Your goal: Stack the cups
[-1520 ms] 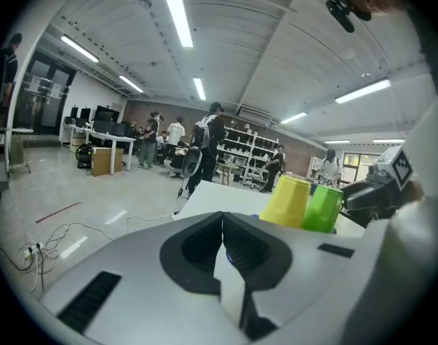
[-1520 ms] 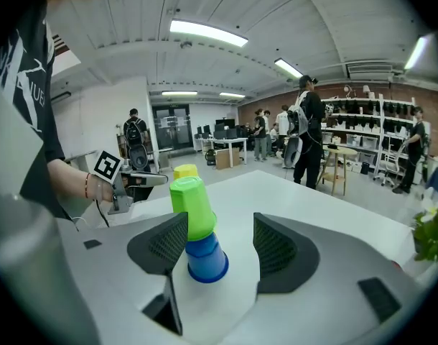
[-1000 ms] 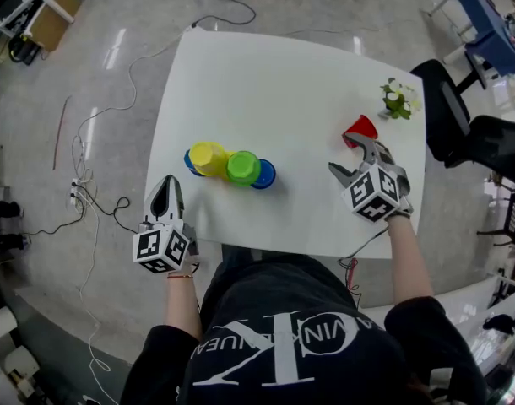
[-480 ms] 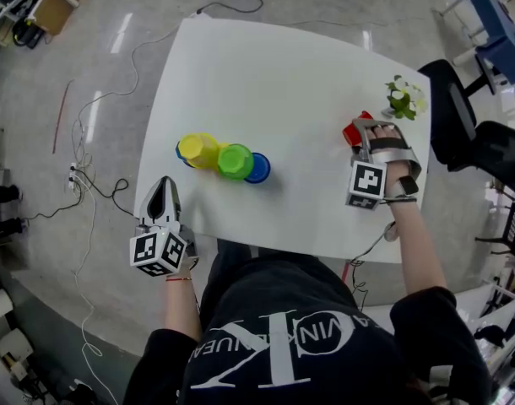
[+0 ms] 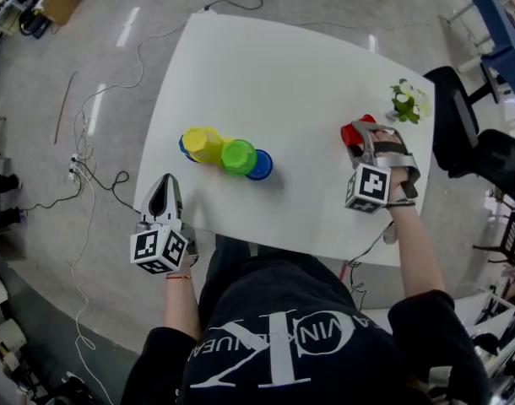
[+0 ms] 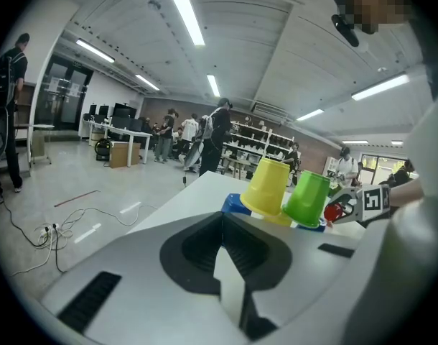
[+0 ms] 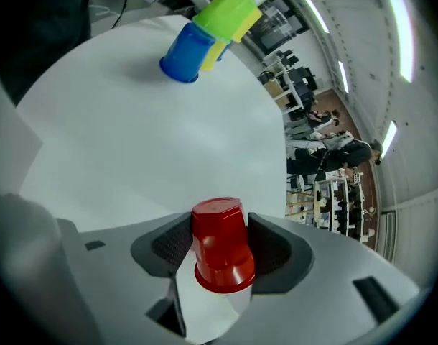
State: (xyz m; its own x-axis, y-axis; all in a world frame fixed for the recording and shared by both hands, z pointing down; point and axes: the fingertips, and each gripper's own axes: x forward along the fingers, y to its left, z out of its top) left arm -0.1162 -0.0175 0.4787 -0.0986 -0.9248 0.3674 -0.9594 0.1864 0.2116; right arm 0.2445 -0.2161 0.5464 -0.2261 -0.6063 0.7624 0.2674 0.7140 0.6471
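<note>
Jaws of your right gripper [image 5: 360, 138] have just been closing. They now stand partly drawn in, with their pads against both sides of the red cup [image 7: 220, 244]. That cup sits mouth down on the white table [image 5: 274, 66]. In the head view it lies well to the right of the green cup [image 5: 238, 156], with bare tabletop between the two.

The green cup is also mouth down, near the middle of the table's width and towards your side. The yellow cup [image 5: 203, 144] stands just to its left, touching or nearly touching it, and is inverted the same way. A blue cup [image 5: 261, 168] shows at the green cup's right foot. More blue peeks out on the far side of the yellow cup from the green one.

Your left gripper [image 5: 163, 197] hangs to the left of the green cup and nearer you, at the table's near edge. Its jaws are closed together with nothing between them. Its own view looks across the table at the yellow and green cups.

Far to the right of the green cup, past the red one, a small green-and-white plant [image 5: 406, 101] sits near the table's edge. A black chair [image 5: 460, 129] stands beyond that.
</note>
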